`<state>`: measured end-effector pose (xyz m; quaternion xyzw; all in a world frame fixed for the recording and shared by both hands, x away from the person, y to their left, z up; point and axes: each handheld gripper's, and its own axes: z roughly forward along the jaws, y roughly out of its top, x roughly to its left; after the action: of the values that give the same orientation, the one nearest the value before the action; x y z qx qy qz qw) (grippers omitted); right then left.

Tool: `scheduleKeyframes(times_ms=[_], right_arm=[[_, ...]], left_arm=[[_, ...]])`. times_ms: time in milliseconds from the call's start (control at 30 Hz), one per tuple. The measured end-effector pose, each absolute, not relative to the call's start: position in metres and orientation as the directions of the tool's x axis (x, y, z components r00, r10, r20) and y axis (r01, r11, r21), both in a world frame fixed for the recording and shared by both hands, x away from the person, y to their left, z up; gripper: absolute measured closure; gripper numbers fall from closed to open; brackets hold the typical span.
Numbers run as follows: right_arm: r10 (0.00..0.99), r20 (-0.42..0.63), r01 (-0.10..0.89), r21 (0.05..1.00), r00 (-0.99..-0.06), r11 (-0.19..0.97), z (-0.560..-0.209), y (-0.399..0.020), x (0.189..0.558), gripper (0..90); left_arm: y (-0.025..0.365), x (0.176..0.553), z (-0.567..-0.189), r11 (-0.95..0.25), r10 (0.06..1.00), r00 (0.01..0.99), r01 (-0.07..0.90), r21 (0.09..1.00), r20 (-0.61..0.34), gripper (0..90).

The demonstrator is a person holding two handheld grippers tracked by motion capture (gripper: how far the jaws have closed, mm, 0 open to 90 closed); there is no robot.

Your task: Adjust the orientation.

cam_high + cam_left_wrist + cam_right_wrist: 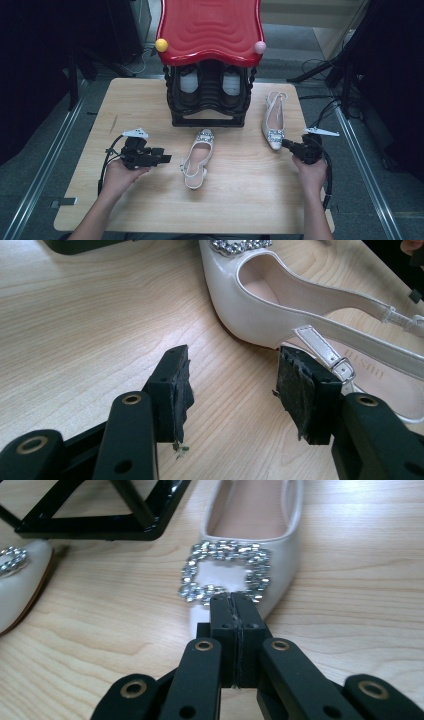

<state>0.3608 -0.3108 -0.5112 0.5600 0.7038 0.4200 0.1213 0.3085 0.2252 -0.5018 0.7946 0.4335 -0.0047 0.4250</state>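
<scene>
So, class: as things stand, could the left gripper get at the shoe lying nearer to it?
Probably yes: the left gripper is open, and bare table lies between its fingers and the near shoe.

- Two white slingback shoes lie on the wooden table [150,210]: one shoe [198,157] just in front of the black rack [208,100], the other shoe [274,119] beside the rack's right side.
- Each shoe bears one jewelled buckle, so two buckles: one [204,135], the other [226,571].
- One black rack stands at the table's far edge, under one red wavy top [210,27].
- Two small balls sit on that top's front corners: one yellow [161,45], one pink [260,47].
- Two hand-held grippers sit in front of the rack: the left gripper [165,159], the right gripper [286,143].
</scene>
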Motion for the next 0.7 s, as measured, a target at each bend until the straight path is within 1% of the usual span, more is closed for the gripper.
scheduleKeyframes(times_ms=[200,367,633,700], right_arm=[[0.904,0.294,0.714,0.700,-0.311,0.018,-0.521,-0.317,0.368,90.0],[0.916,0.269,0.736,0.676,-0.297,0.040,-0.528,-0.315,0.374,90.0],[0.901,0.276,0.746,0.662,-0.336,0.075,-0.528,-0.305,0.375,90.0],[0.890,0.302,0.750,0.658,-0.342,0.066,-0.529,-0.304,0.375,90.0]], left_arm=[[0.226,0.307,-0.503,-0.260,0.687,0.622,0.694,0.671,-0.377,46.5],[0.229,0.305,-0.503,-0.250,0.694,0.613,0.696,0.673,-0.377,46.1],[0.232,0.304,-0.504,-0.245,0.697,0.609,0.698,0.672,-0.378,45.8],[0.231,0.304,-0.505,-0.245,0.698,0.607,0.702,0.669,-0.380,45.3]])
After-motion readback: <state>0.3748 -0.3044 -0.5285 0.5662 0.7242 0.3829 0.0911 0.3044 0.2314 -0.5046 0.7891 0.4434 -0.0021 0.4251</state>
